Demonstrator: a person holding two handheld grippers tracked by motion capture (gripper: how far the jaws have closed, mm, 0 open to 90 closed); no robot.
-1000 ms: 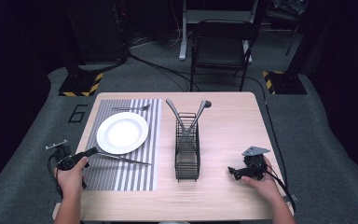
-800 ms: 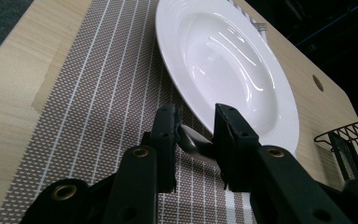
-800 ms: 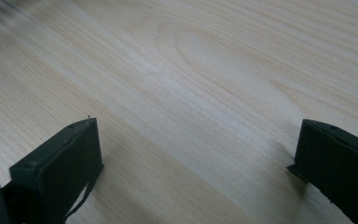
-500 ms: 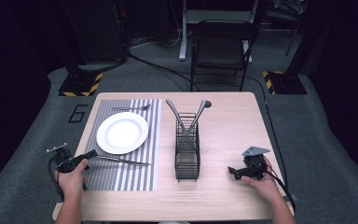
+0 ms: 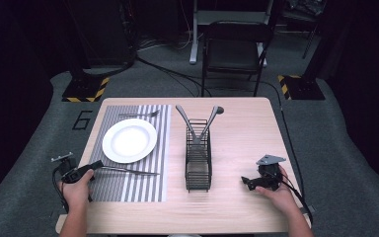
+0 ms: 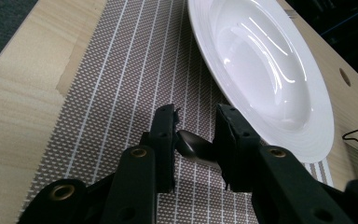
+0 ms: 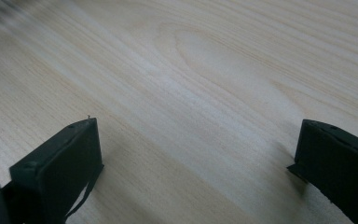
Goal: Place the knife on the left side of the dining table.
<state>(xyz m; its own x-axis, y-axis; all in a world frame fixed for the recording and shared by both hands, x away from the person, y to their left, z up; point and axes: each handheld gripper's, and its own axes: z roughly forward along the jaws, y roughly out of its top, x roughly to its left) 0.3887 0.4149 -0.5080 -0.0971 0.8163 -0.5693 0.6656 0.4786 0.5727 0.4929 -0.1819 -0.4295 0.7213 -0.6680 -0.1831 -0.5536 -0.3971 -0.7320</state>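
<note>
The work in hand seems to be laying a place setting. At the lower left of the high view, the left tongs (image 5: 97, 167) rest low on the striped placemat (image 5: 138, 190), at the handle end of a knife (image 5: 128, 171) that lies flat on the mat just below the white plate (image 5: 129, 140).

In the left gripper view, the dark rounded end of the knife handle (image 6: 193, 145) sits between the two jaws. The jaws stand a little apart, and a small gap shows on the left side of the handle. On the right side I cannot tell if the pad touches it, so I judge the hold to be loose or just released.

The knife is already placed, parallel to the lower edge of the plate, and a fork (image 5: 139, 115) lies on the mat above the plate. The step looks like the end of setting down the knife.

The right tongs (image 5: 248, 181) rest at the lower right of the surface (image 5: 276, 128), wide open with nothing between them.

The next move probably calls for drawing the left tongs back along the handle without dragging the knife. After that, one of the tongs can reach for a utensil standing in the wire basket (image 5: 198, 165) at the centre.
</note>
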